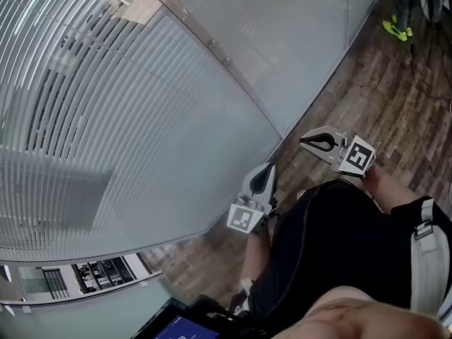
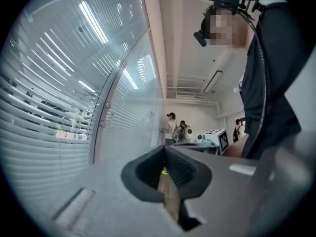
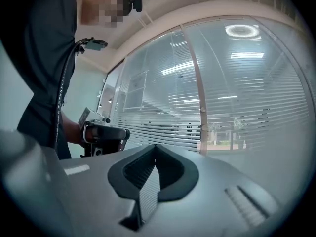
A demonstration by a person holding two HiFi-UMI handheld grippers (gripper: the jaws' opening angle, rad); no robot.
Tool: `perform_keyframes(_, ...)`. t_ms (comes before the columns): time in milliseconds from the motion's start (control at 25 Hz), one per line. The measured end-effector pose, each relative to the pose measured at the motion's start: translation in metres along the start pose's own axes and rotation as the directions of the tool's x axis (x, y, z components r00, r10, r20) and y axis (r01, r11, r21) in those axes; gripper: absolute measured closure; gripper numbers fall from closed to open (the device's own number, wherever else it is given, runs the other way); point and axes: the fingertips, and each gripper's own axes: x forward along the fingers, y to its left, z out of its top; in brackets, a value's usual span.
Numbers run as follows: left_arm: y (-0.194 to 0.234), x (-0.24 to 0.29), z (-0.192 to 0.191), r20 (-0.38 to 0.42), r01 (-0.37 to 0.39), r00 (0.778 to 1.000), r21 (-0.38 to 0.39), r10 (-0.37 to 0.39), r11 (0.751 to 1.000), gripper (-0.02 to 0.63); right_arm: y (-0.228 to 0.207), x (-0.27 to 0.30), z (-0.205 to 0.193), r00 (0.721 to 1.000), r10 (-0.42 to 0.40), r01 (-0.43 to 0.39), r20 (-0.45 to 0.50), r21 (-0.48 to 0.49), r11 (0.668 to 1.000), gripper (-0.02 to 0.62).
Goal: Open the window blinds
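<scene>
Horizontal window blinds [image 1: 99, 111] hang behind a long glass wall [image 1: 233, 41], their pale slats partly tilted so that a building shows through. They also fill the left of the left gripper view as blinds [image 2: 34, 127] and the right of the right gripper view as blinds [image 3: 237, 107]. My left gripper [image 1: 267, 169] is held low in front of my body, a little way from the glass, shut and empty [image 2: 164, 148]. My right gripper [image 1: 305, 142] is beside it, also shut with nothing between its fingers [image 3: 155, 146]. The left gripper [image 3: 101, 135] shows from the right one. No cord or wand is visible.
The glass panels meet at a post with round metal fittings [image 2: 104, 113]. The wood floor [image 1: 395, 97] runs along the foot of the glass. A standing person's yellow-green shoes [image 1: 397, 28] are far down the corridor. Other people [image 2: 171, 127] stand by a cart. A dark screen [image 1: 176, 327] is at my feet.
</scene>
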Motion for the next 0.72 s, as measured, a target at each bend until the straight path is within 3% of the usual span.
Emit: perform_keyframes(720,-0.048,0.027,-0.012,-0.022,0.055,0.998,0.005,-0.055,0.998,0.604,0.008,-0.054,-0.006,0.999,-0.029,0.029,-0.027,0.0,1.0,0.59)
